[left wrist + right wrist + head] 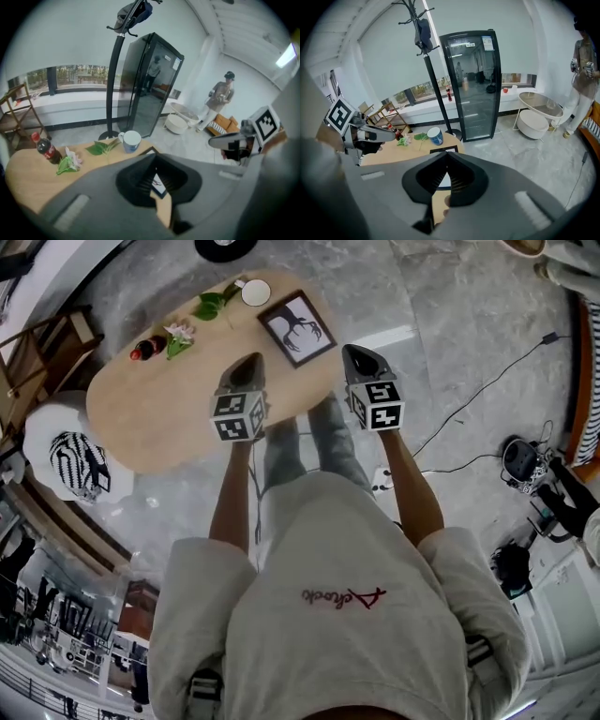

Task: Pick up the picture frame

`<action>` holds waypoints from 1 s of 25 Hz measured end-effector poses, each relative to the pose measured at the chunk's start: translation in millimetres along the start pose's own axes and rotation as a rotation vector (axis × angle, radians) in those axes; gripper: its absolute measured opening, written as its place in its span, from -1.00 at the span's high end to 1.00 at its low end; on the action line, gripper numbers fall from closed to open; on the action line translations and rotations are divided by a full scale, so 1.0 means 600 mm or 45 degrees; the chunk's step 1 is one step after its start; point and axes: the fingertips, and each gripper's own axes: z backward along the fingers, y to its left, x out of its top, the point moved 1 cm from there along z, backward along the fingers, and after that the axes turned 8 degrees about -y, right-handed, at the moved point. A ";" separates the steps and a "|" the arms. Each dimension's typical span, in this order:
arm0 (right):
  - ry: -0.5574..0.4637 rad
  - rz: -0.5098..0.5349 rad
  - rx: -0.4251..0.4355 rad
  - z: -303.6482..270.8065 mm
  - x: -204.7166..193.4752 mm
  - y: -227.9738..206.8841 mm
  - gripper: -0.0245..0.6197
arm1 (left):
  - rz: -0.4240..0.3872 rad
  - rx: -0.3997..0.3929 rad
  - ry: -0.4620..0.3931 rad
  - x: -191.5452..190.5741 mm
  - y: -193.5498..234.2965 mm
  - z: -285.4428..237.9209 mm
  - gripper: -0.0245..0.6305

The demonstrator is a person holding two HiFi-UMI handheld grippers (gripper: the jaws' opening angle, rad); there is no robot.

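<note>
A dark-framed picture frame (pixel 297 328) with a black-and-white print lies flat near the far right end of the oval wooden table (pixel 159 404). My left gripper (pixel 249 365) hangs shut and empty over the table, just short and left of the frame. Off the table's right edge, my right gripper (pixel 357 356) is shut and empty too, right of the frame. In the left gripper view a corner of the picture frame (pixel 158 184) shows through the gap below the closed jaws. The right gripper view shows the picture frame (pixel 444 150) just past its jaw tips.
A white mug (pixel 255 292), green leaves (pixel 210 306), a flower (pixel 178 333) and a small cola bottle (pixel 144 349) lie along the table's far side. A white stool with a striped cushion (pixel 75 460) stands left. Cables (pixel 469 404) cross the floor at right. Another person (pixel 219 98) stands far off.
</note>
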 end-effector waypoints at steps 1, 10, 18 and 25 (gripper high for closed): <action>0.008 -0.002 0.009 -0.004 -0.010 0.001 0.90 | 0.006 0.002 0.006 -0.009 0.000 -0.004 0.92; 0.071 -0.010 0.062 -0.037 -0.089 0.002 0.90 | 0.070 0.016 0.047 -0.095 -0.001 -0.038 0.92; 0.105 -0.012 0.093 -0.066 -0.143 -0.006 0.90 | 0.144 0.037 0.085 -0.165 -0.001 -0.067 0.92; 0.136 -0.014 0.100 -0.085 -0.178 -0.017 0.90 | 0.201 0.075 0.112 -0.209 0.011 -0.094 0.92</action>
